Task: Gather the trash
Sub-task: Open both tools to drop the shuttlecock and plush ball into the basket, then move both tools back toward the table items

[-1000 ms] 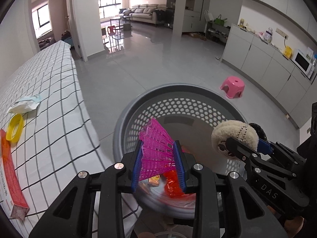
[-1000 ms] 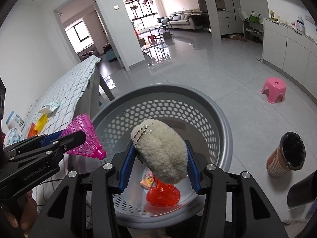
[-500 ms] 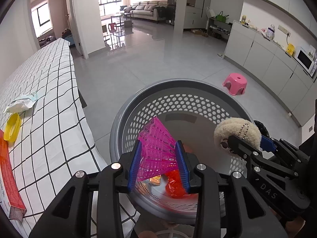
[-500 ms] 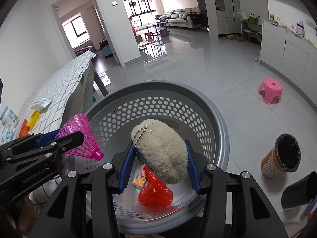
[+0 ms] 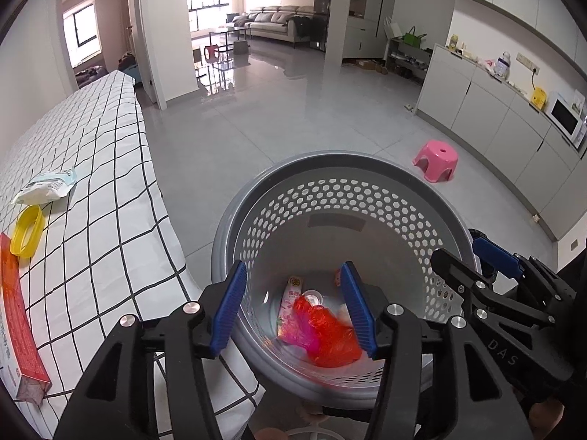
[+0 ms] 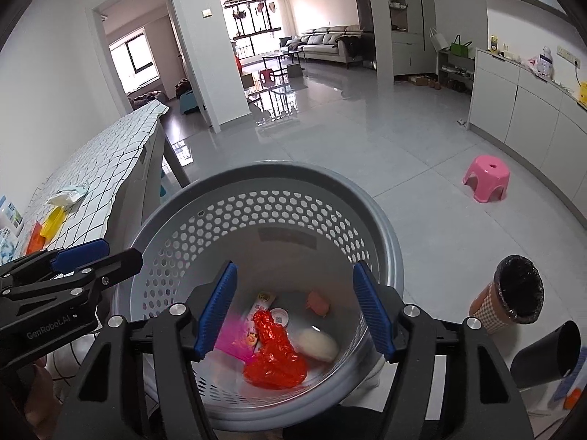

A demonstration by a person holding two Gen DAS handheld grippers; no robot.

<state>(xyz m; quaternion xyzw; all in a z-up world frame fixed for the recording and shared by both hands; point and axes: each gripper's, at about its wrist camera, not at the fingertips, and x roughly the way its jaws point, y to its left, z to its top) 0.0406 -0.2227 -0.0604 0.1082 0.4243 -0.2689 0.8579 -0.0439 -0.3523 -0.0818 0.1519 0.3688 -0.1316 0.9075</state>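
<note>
We see the grey perforated basket (image 6: 264, 179) on the floor w/ red wrapper (image 6: 275, 359), pink shuttlecock (image 6: 234, 343), cream plush (image 6: 317, 344) lying in its bottom.

checked table (image 5: 110, 168) bears wipes pack (image 5: 46, 187), yellow ring (image 5: 27, 230), red box (image 5: 16, 322).

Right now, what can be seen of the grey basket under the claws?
The grey basket is round, plastic-looking, with a smooth broad rim and walls pierced by hexagonal holes. It stands upright on the floor beside the checked tablecloth. In it lie a red crumpled bag, a pink shuttlecock, a white fluffy toy and small packets.
</note>
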